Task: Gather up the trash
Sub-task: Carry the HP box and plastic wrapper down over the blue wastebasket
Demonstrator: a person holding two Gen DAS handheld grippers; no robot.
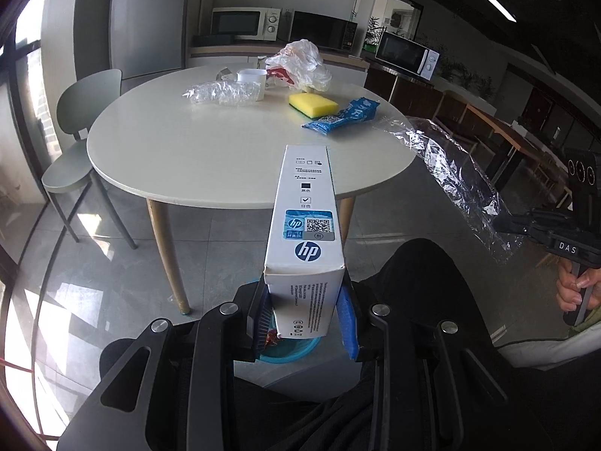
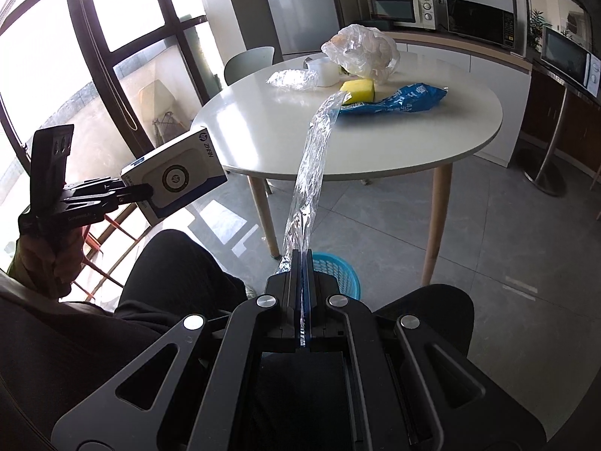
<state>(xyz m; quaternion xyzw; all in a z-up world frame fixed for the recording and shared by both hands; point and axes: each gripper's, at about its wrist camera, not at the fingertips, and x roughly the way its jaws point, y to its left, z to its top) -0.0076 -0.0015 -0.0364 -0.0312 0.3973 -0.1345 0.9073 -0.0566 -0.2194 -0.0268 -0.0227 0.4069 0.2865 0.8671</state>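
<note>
My left gripper [image 1: 306, 315] is shut on a white HP box [image 1: 306, 218], which sticks out ahead over the floor in front of the round table [image 1: 210, 150]. In the right wrist view that same box [image 2: 176, 176] shows at the left, clamped in the left gripper [image 2: 144, 189]. My right gripper [image 2: 303, 259] is shut on a long clear plastic wrapper [image 2: 311, 158]; the left wrist view shows this wrapper [image 1: 450, 173] hanging at the right. A blue basket [image 2: 338, 268] stands on the floor just below both grippers, also glimpsed as the basket [image 1: 285, 349] under the box.
On the table lie a yellow sponge [image 1: 313, 104], a blue packet [image 1: 345, 114], a crumpled clear bottle [image 1: 223, 92], a white cup [image 1: 251, 77] and a plastic bag [image 1: 300, 62]. A green chair [image 1: 80, 120] stands at the left. The person's dark knees flank the basket.
</note>
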